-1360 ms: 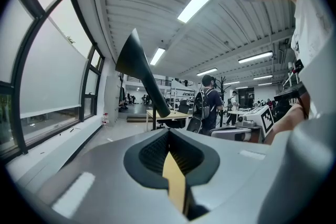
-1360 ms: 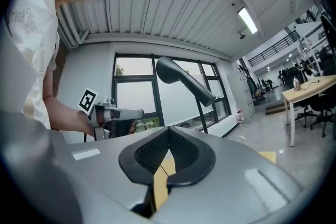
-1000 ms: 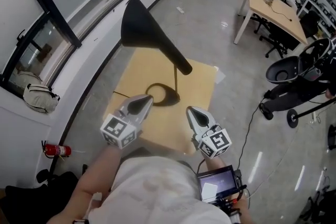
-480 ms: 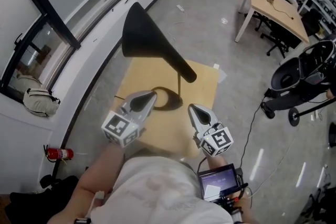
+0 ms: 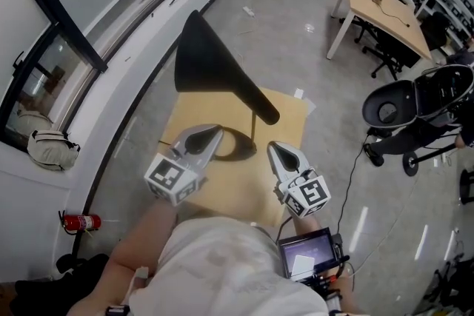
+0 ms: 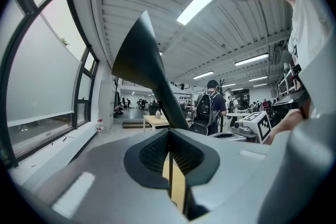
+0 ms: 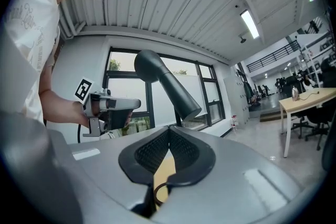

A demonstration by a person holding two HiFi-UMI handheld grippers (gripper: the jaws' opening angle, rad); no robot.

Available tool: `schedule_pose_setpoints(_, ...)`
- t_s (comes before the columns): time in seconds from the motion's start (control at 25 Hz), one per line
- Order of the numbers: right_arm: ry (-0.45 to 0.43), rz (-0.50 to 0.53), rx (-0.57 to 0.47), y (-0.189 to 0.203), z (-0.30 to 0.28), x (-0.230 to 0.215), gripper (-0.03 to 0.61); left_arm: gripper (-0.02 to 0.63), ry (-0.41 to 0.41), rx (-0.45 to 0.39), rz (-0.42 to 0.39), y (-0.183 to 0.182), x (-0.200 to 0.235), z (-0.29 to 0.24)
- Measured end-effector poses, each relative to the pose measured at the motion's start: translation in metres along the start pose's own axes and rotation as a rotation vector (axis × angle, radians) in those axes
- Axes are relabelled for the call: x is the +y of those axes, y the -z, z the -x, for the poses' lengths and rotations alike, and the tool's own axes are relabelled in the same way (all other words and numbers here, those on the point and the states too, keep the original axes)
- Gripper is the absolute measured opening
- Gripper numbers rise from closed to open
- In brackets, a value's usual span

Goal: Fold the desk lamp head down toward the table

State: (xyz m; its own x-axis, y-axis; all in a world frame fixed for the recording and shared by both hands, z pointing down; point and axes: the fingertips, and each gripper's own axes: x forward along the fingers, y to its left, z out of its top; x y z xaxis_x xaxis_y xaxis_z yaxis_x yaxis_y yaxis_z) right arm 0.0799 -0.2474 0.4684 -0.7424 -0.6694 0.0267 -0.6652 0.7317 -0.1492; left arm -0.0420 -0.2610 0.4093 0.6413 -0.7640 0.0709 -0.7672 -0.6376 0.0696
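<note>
A black desk lamp stands on a small wooden table (image 5: 285,111). Its cone-shaped head (image 5: 215,70) rises high and flares toward the upper left, above a thin stem and a ring-shaped base (image 5: 229,142). My left gripper (image 5: 209,132) hovers shut at the base's near left, with nothing in it. The right gripper (image 5: 275,149) hangs shut and empty at the base's near right. Neither touches the lamp. In the left gripper view the lamp head (image 6: 144,60) towers over the shut jaws; in the right gripper view the lamp head (image 7: 165,84) rises ahead, with the left gripper (image 7: 134,104) beside it.
A curved window wall (image 5: 81,33) runs along the left, with a bag (image 5: 52,148) and a fire extinguisher (image 5: 78,222) on the floor beside it. A second desk (image 5: 381,15), office chairs and a black stroller-like cart (image 5: 411,111) stand at the right. A person with a backpack (image 6: 210,110) stands far ahead.
Both grippers have edged forward toward the lamp base, still shut. The table and lamp have slid slightly lower in the head view.
</note>
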Motion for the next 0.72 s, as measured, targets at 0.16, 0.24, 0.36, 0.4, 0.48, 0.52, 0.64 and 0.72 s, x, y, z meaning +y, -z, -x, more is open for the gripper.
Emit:
schedule_pose_setpoints(0.16, 0.014, 0.005, -0.002, -0.003, -0.004, -0.004, 0.012, 0.002, 0.008, -0.007, -0.003, -0.004, 0.004, -0.003)
schedule_pose_setpoints(0.24, 0.017, 0.008, 0.001, -0.004, -0.005, -0.006, 0.012, 0.002, 0.01, -0.011, -0.003, -0.005, 0.006, -0.005)
schedule_pose_setpoints(0.36, 0.022, 0.014, 0.001, -0.005, -0.007, -0.008, 0.012, 0.002, 0.014, -0.018, -0.004, -0.007, 0.008, -0.007)
schedule_pose_setpoints(0.4, 0.023, 0.017, 0.0, -0.006, -0.008, -0.009, 0.012, 0.002, 0.015, -0.019, -0.005, -0.008, 0.009, -0.008)
schedule_pose_setpoints(0.48, 0.024, 0.025, -0.002, -0.009, -0.009, -0.01, 0.012, 0.002, 0.017, -0.02, -0.01, -0.011, 0.01, -0.01)
schedule_pose_setpoints(0.52, 0.024, 0.03, -0.003, -0.011, -0.01, -0.011, 0.012, 0.002, 0.018, -0.02, -0.013, -0.012, 0.01, -0.011)
schedule_pose_setpoints(0.64, 0.028, 0.05, -0.008, -0.014, -0.011, -0.014, 0.012, 0.002, 0.019, -0.023, -0.027, -0.015, 0.011, -0.013)
schedule_pose_setpoints(0.72, 0.033, 0.065, -0.011, -0.019, -0.012, -0.017, 0.012, 0.002, 0.021, -0.028, -0.038, -0.019, 0.012, -0.014)
